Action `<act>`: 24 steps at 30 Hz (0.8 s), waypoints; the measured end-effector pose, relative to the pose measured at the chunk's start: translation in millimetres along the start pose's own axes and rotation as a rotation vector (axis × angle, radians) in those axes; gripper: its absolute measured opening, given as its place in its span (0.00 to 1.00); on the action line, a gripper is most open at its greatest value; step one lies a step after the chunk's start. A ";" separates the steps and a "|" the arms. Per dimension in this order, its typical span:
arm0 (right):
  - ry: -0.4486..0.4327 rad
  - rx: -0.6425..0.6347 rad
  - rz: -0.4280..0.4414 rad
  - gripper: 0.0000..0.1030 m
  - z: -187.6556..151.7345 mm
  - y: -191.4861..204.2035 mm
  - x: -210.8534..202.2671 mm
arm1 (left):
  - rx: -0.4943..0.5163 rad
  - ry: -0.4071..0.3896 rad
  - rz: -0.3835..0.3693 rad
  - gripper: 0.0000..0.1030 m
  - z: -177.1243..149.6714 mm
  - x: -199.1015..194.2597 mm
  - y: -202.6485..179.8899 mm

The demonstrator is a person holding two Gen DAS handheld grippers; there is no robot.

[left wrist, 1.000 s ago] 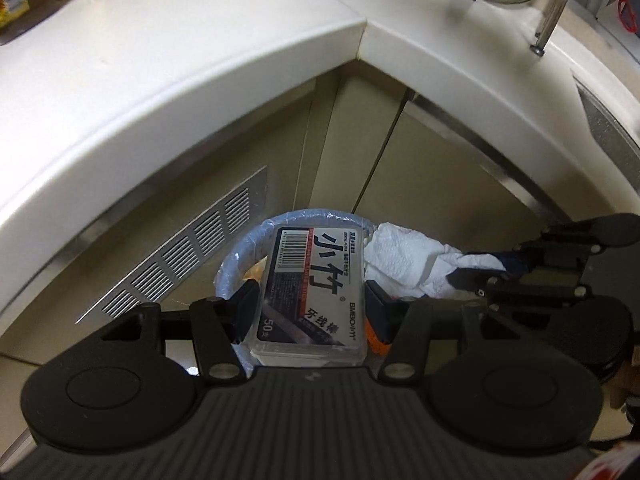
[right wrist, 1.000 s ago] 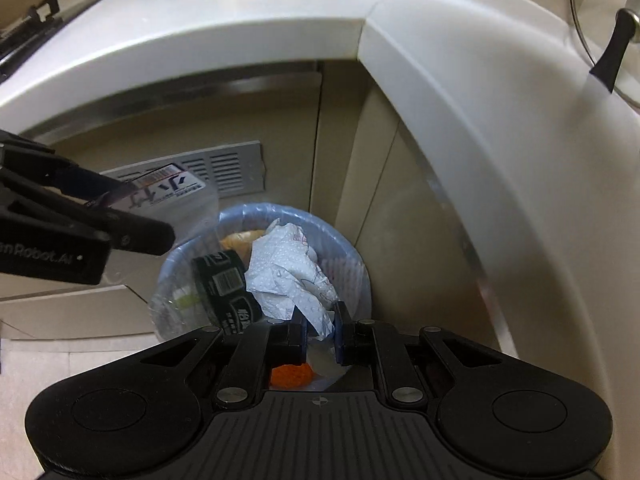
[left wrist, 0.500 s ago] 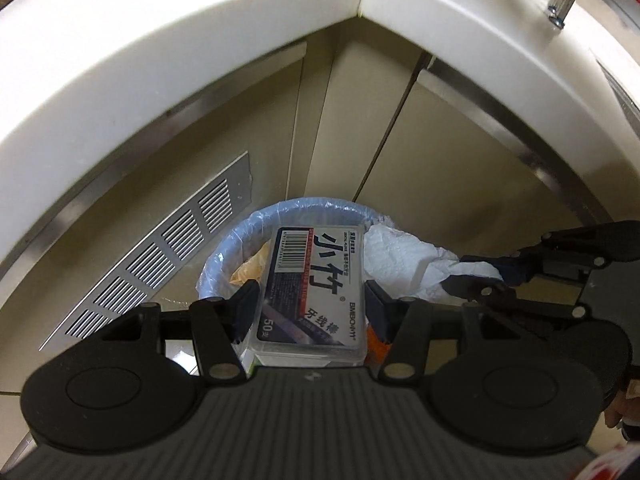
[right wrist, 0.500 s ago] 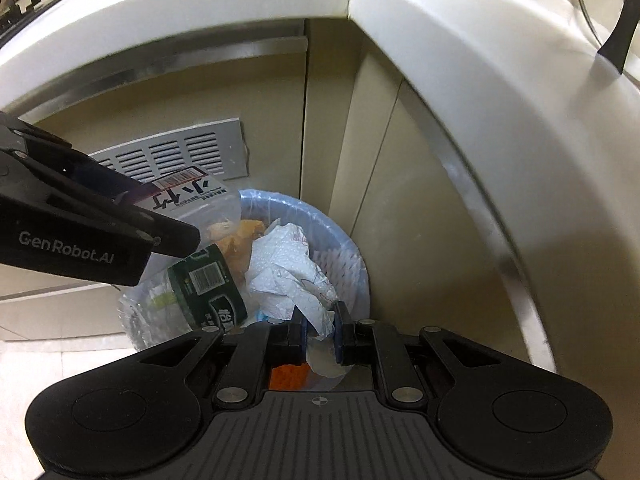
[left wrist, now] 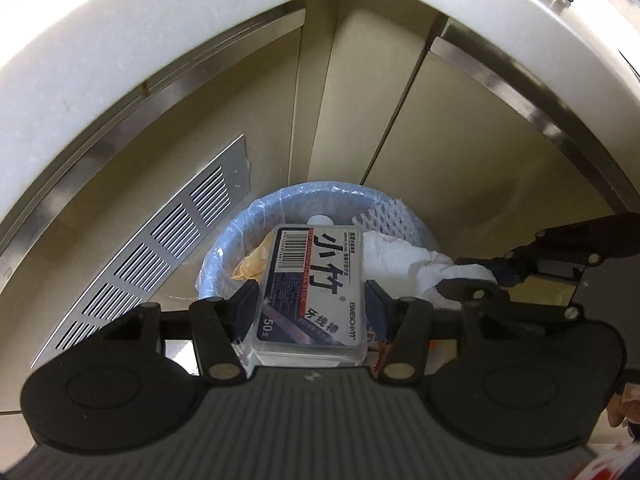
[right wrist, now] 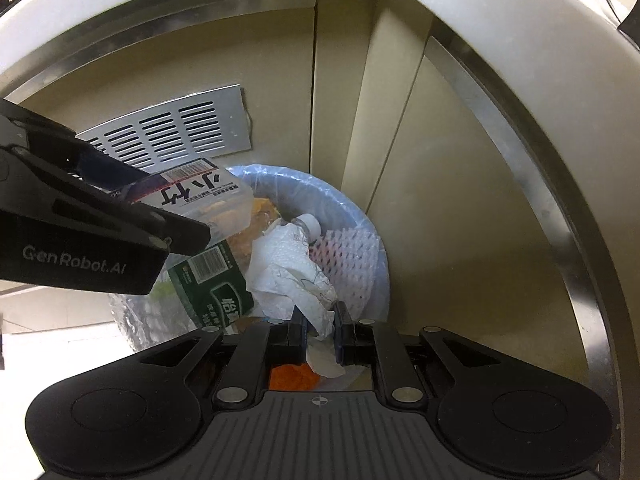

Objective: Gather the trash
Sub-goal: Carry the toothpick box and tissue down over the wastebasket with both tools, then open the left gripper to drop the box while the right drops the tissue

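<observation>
Both grippers point steeply down into the corner below the white bench [left wrist: 120, 60], over the bin [right wrist: 360, 224] that stands on the floor against the cabinet doors [right wrist: 460, 200].

Left gripper [left wrist: 312, 300]: fingers [left wrist: 246, 296] clamped on the long sides of a clear plastic floss box [left wrist: 316, 280]. The box label faces the camera, barcode end away from it. The box hangs above the bin's left half. In the right wrist view this gripper [right wrist: 160, 204] enters from the left, with the box [right wrist: 200, 196] projecting past its fingertips over the bin rim.

Right gripper [right wrist: 318, 326]: fingers [right wrist: 298, 326] nearly together, pinched on a crumpled white tissue [right wrist: 296, 276]. The tissue extends forward from the fingertips over the bin contents. In the left wrist view this gripper [left wrist: 472, 280] enters from the right, with the tissue [left wrist: 400, 256] beside the box.

Bin: lined with a pale blue bag. Contents visible: a green-labelled bottle [right wrist: 212, 284] with a white cap, pink foam netting [right wrist: 344, 260] against the far wall, yellowish wrapping [left wrist: 252, 260], and an orange item [right wrist: 292, 376] near the right gripper base.

A slotted metal vent [left wrist: 152, 248] sits on the cabinet panel left of the bin.
</observation>
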State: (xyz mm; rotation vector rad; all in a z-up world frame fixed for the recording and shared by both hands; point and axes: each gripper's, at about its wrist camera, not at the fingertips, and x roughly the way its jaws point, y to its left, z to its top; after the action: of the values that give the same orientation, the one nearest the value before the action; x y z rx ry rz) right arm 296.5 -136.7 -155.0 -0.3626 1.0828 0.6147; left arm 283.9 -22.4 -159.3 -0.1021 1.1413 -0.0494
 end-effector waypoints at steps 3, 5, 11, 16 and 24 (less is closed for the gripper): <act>0.003 0.005 0.000 0.12 0.0 -0.2 3.2 | 0.000 0.003 0.004 0.51 0.7 2.5 1.1; 0.005 0.008 -0.002 0.12 0.4 -1.2 4.3 | 0.000 0.005 0.005 0.51 1.8 5.6 1.0; 0.004 0.014 -0.008 0.12 1.9 -4.3 8.2 | 0.002 0.005 0.009 0.51 3.6 9.8 0.5; 0.001 0.020 -0.014 0.12 2.7 -5.2 10.7 | 0.002 -0.001 0.005 0.52 7.5 17.1 -0.8; 0.002 0.042 -0.018 0.13 2.1 -8.6 12.7 | -0.007 -0.034 -0.002 0.66 11.3 21.9 -1.1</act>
State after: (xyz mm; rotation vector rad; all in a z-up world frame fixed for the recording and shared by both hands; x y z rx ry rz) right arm 307.6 -138.7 -165.7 -0.3361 1.0919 0.5746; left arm 303.4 -24.9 -174.4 -0.1100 1.1071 -0.0457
